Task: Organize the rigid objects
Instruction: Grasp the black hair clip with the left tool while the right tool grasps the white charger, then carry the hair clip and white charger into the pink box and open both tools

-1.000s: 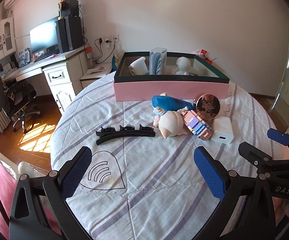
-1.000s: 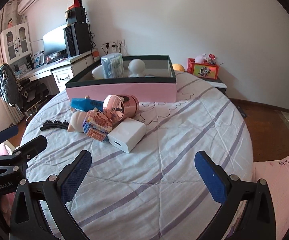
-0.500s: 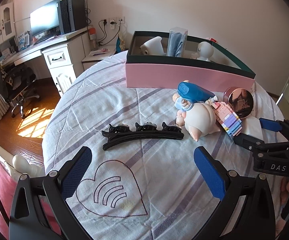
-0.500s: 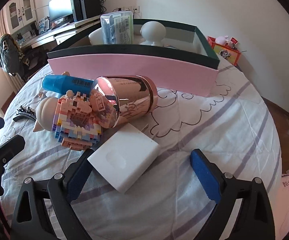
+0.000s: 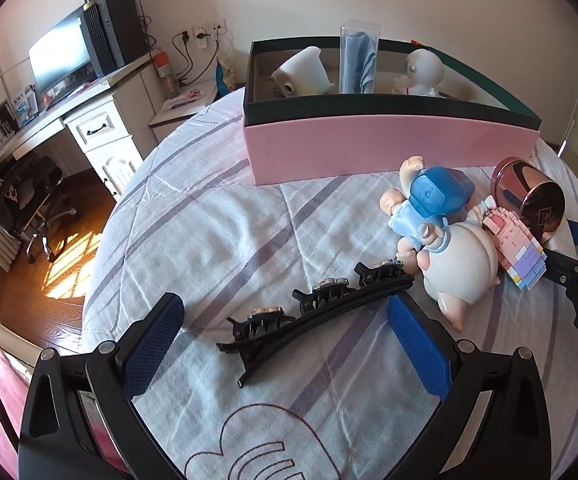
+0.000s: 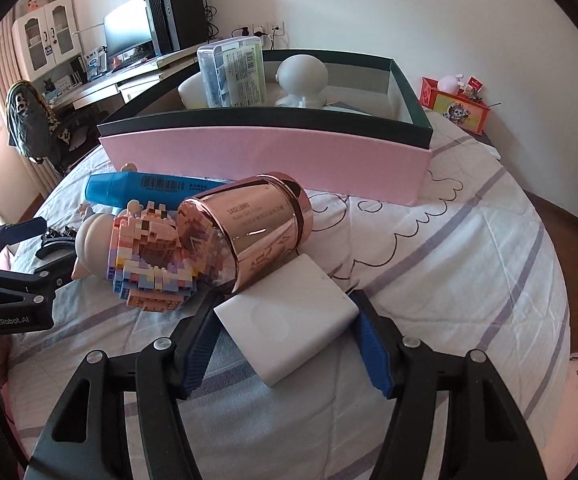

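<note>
One pink box (image 6: 265,160) sits beyond both grippers' fingers, holding three items. Ahead of the right gripper (image 6: 285,330) lie one rose-gold canister (image 6: 257,228), one pig figure (image 5: 457,264) and one block toy (image 6: 153,260). Its fingers are closed against the one white charger (image 6: 289,320), which lies diagonally. The left gripper (image 5: 285,330) is spread wide, its fingers either side of one black hair clip (image 5: 313,312), whose long axis runs from near-left to far-right.
</note>
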Demonstrator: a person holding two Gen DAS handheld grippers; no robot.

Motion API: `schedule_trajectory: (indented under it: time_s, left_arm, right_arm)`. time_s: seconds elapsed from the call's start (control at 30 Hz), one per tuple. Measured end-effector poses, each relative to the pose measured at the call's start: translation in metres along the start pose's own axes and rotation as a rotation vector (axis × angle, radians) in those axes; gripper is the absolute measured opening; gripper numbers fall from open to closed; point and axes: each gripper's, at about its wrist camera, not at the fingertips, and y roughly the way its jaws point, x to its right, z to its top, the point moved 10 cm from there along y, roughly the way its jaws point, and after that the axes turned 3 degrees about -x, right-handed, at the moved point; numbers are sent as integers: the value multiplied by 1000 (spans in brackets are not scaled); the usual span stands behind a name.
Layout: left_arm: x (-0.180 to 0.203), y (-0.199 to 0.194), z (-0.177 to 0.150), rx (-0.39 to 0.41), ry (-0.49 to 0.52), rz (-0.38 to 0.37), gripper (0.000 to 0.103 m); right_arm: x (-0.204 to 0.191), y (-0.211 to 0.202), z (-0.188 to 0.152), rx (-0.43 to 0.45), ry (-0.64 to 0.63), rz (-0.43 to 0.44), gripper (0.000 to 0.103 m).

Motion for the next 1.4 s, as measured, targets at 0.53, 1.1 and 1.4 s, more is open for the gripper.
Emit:
schedule_trajectory:
  time_s: [0.53, 1.1, 1.4]
  left_arm:
    - [9, -23, -9, 76, -45, -95, 25]
    - [34, -76, -1, 178, -49, -190, 25]
    - [51, -85, 48, 229, -7, -196, 25]
  right_arm:
    - [0, -6, 2, 15, 13, 0, 64]
    - [1, -44, 3, 120, 76, 53, 64]
    - [-11, -62, 42, 188, 29, 69, 65]
